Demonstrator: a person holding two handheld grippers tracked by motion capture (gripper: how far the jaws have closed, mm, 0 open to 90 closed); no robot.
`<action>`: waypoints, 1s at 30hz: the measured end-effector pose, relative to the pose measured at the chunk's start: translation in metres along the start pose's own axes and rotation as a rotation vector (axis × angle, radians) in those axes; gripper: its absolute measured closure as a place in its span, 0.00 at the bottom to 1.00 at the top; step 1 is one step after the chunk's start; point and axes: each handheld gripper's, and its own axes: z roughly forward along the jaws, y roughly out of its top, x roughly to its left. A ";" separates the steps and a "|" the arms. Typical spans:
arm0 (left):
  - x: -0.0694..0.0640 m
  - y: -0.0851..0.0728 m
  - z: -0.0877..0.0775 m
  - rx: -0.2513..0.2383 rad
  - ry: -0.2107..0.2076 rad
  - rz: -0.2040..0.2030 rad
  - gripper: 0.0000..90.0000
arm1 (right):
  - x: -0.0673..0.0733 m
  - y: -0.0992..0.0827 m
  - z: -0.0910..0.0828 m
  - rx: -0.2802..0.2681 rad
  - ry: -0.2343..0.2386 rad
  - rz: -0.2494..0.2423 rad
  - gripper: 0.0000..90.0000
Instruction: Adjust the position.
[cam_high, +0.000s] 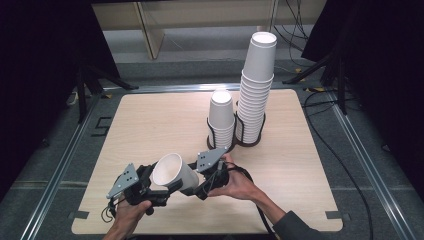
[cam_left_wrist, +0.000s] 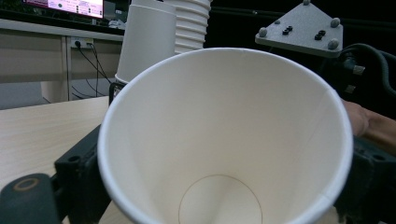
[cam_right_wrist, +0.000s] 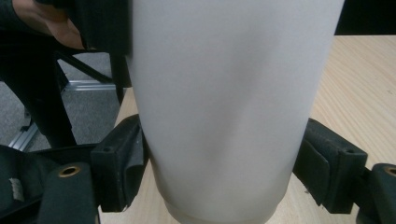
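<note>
White paper cup (cam_high: 172, 172) hovering near table's front edge: right gripper (cam_right_wrist: 219, 182) pinching base, left gripper (cam_high: 150, 190) clamping rim end. Light, crushable; gripping gently at stiffer base.

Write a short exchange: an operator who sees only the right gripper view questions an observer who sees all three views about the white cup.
Operator: The right gripper clamps a paper cup near its base. Is anything inside it?
Observer: No. The left gripper view looks straight into its mouth, and the cup is empty.
Operator: Does anything else hold it?
Observer: Yes. In the high view the left gripper has its jaws at either side of the cup's rim end.
</note>
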 end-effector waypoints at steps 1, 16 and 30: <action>0.000 0.000 0.000 0.000 0.000 -0.005 0.13 | 0.000 0.000 0.001 -0.001 0.008 0.014 0.27; 0.027 0.009 -0.004 0.059 0.176 0.096 0.17 | 0.003 -0.025 -0.036 0.047 -0.156 0.103 0.22; 0.065 0.010 0.003 0.100 0.308 0.138 0.17 | 0.011 -0.049 -0.076 0.024 -0.233 0.167 0.25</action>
